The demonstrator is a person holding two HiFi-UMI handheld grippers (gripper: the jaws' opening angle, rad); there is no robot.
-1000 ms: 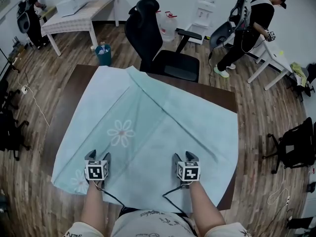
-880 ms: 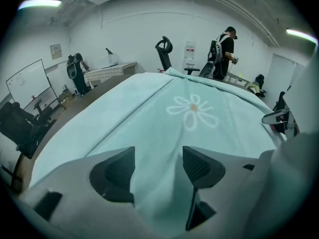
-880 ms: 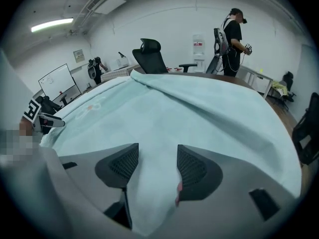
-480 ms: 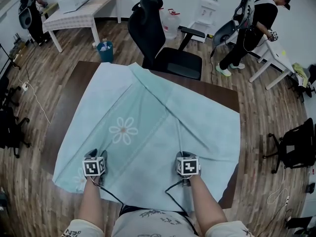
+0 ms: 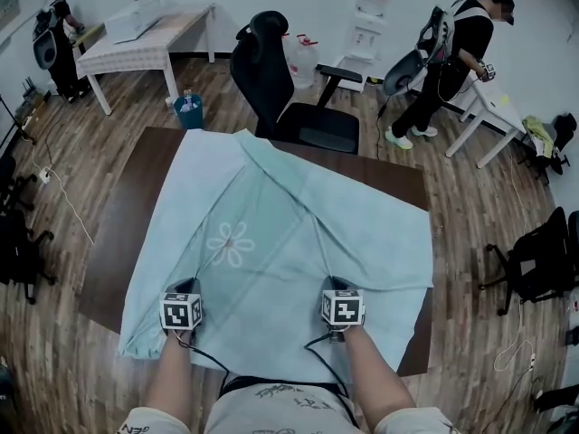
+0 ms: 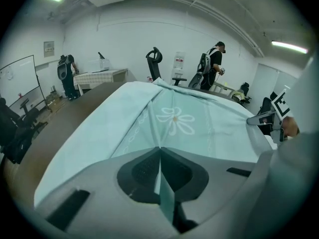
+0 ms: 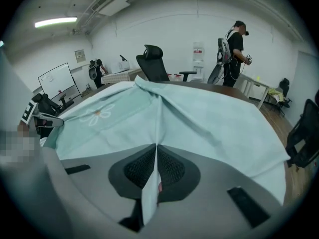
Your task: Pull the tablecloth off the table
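Observation:
A pale teal tablecloth [image 5: 280, 233] with a white flower print [image 5: 229, 243] lies over the dark brown table [image 5: 127, 233], drawn into ridges toward me. My left gripper [image 5: 184, 289] is shut on the tablecloth near its front left; a fold of the tablecloth [image 6: 164, 193] is pinched between its pads. My right gripper [image 5: 336, 287] is shut on the tablecloth near the front middle, with a fold of the tablecloth [image 7: 149, 193] clamped between its jaws. The cloth's front edge hangs over the table toward my body.
A black office chair [image 5: 289, 98] stands at the table's far side. A person [image 5: 452, 52] stands at a white desk back right. Another white table [image 5: 136, 39] and a blue bin [image 5: 188, 108] sit back left. Black bags [image 5: 543, 260] lie at the right.
Both grippers went from open to shut on the cloth. The cloth has bunched into ridges and slid toward me, baring more table at the left and far side.

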